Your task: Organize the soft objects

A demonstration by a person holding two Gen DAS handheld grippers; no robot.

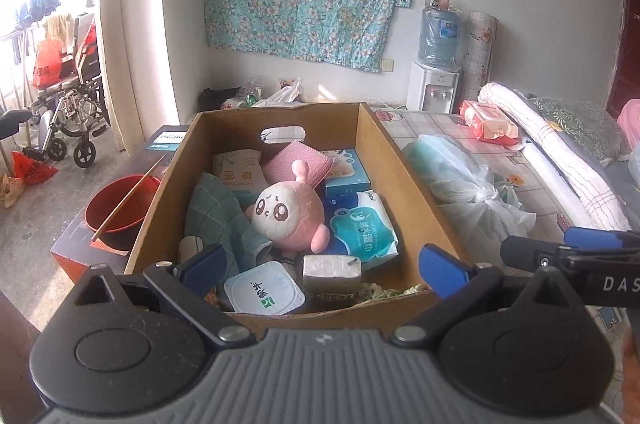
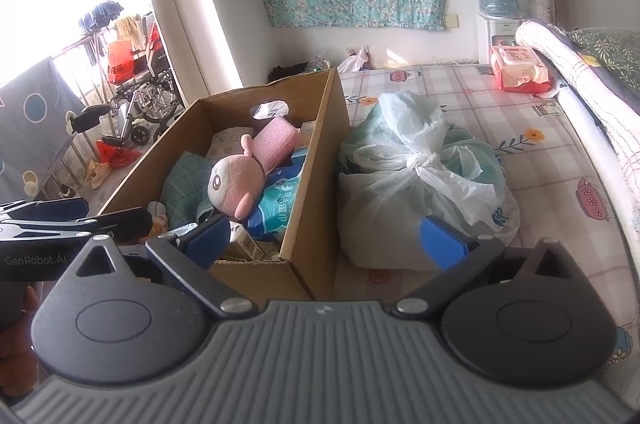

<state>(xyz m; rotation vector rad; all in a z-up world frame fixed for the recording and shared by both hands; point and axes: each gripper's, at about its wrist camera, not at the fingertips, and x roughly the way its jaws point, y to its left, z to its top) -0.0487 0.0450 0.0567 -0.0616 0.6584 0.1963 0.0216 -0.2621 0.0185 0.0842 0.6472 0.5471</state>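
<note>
Big patterned bed point(image 2: 520, 112) fills the right side, and a cardboard box point(image 1: 384, 160) sits along its left edge, just beside a knotted white plastic bag point(image 2: 416, 164) bulging with soft stuff. Inside the box, dead centre, lies the pink plush toy point(image 1: 290, 212): round, cream face with big dark eyes and blushing cheeks, a stubby pink arm poking out, tilted on top of the pile. To its left, a teal checked cloth point(image 1: 218, 216); behind it, a pink folded towel point(image 1: 298, 164); to its right, a blue wet-wipe pack point(image 1: 360, 228). At the box's near wall, a white lidded tub point(image 1: 264, 290) and a tissue block point(image 1: 332, 270).

Left gripper point(image 1: 320, 264) hovers over the near edge of the box, fingers point(image 1: 206, 262) spread wide and holding nothing, the plush just beyond and between them. Right gripper point(image 2: 324, 242) hangs at the box's near right corner, fingers point(image 2: 444, 242) released too, one tip over the box, the other against the bag; the plush sits ahead and to its left. On a dark stand at the box's left, a red bowl point(image 1: 120, 204) with chopsticks.
</note>
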